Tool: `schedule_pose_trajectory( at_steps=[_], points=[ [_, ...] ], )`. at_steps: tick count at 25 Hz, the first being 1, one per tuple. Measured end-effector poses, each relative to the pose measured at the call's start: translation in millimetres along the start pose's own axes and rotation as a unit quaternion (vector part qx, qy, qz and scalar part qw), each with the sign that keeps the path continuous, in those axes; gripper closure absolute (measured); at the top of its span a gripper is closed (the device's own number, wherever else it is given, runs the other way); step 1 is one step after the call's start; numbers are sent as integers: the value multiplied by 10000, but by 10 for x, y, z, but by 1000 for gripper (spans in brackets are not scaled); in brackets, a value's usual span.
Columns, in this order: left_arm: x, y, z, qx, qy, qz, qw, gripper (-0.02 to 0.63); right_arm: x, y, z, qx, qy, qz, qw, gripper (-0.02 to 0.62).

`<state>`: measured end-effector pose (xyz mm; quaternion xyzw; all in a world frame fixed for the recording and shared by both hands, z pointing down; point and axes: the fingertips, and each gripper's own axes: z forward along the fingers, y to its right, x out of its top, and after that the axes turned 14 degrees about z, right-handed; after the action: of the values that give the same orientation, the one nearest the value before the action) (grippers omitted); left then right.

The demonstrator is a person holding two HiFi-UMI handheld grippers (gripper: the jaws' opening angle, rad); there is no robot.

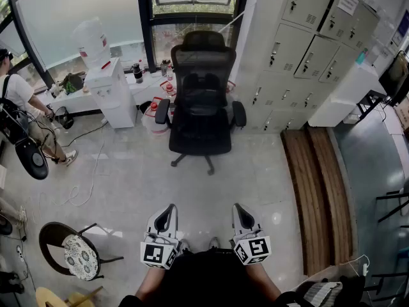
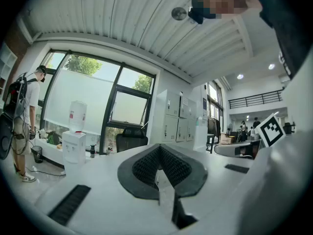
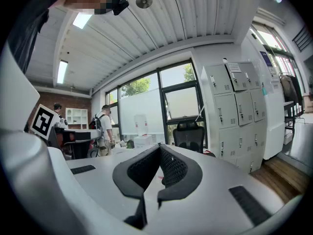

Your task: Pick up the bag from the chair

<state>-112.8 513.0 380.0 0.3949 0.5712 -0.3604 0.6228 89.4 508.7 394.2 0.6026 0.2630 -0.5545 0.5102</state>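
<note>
A black office chair [image 1: 201,101] stands by the window, facing me, a couple of steps ahead. A dark rounded shape [image 1: 200,84] rests on its seat against the backrest; it blends with the chair and I cannot make out its outline. My left gripper [image 1: 169,210] and right gripper [image 1: 238,208] are held side by side low in the head view, well short of the chair. Both point toward it. Their jaws are shut with nothing between them. The chair appears small beyond the left gripper [image 2: 159,149] and the right gripper [image 3: 160,149].
A white water dispenser [image 1: 108,85] and a bottle [image 1: 152,117] stand left of the chair. Grey lockers [image 1: 300,50] fill the right wall above a wooden strip [image 1: 316,190]. A person with a backpack [image 1: 25,117] stands far left. Cables [image 1: 89,171] cross the floor near a small cushioned chair [image 1: 80,254].
</note>
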Motion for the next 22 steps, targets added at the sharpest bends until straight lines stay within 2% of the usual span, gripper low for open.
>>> schedule_pose_trajectory(
  at_steps=[15,22],
  points=[
    [-52,87,19,-76,-30,-50,10000,606,-56,-55,15,186,-106,-18,9998,594],
    [-78,116,50,-2,-91,-45,9999,606,-3,66,-19,77,-38,-149,9999,594]
  ],
)
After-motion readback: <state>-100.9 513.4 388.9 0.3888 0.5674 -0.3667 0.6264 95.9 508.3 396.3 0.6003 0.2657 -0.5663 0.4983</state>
